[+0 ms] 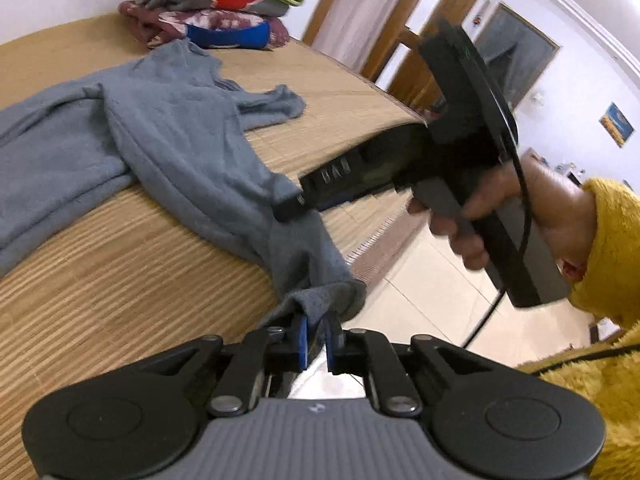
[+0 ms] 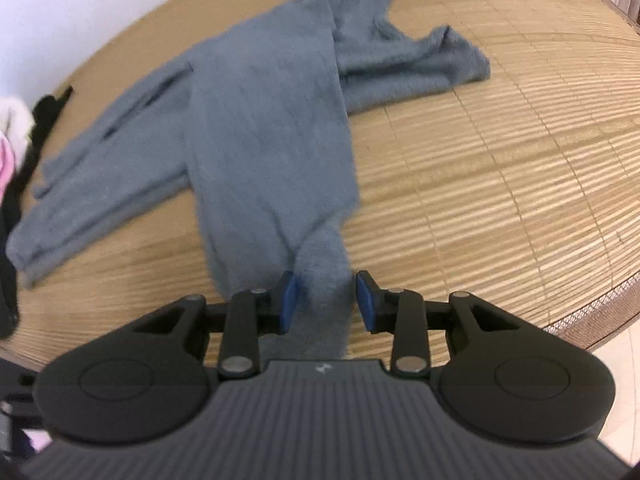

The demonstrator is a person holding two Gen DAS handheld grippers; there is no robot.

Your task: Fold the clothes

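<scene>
A grey-blue fleece garment [image 1: 168, 136] lies spread on the bamboo mat [image 1: 120, 280], one long part trailing toward the mat's near edge. My left gripper [image 1: 316, 340] is shut on the end of that part, at the mat's edge. My right gripper [image 1: 292, 208] comes in from the right, its fingertips on the same part farther up. In the right wrist view the garment [image 2: 264, 136] runs between the blue pads [image 2: 289, 304], and my right gripper [image 2: 327, 300] stands open around it.
A pile of clothes [image 1: 216, 8] sits at the far end of the mat. Dark and pink clothes [image 2: 16, 152] lie at the left. Tiled floor [image 1: 420, 280] lies beyond the mat's edge [image 2: 592, 320]. A doorway [image 1: 380, 12] stands behind.
</scene>
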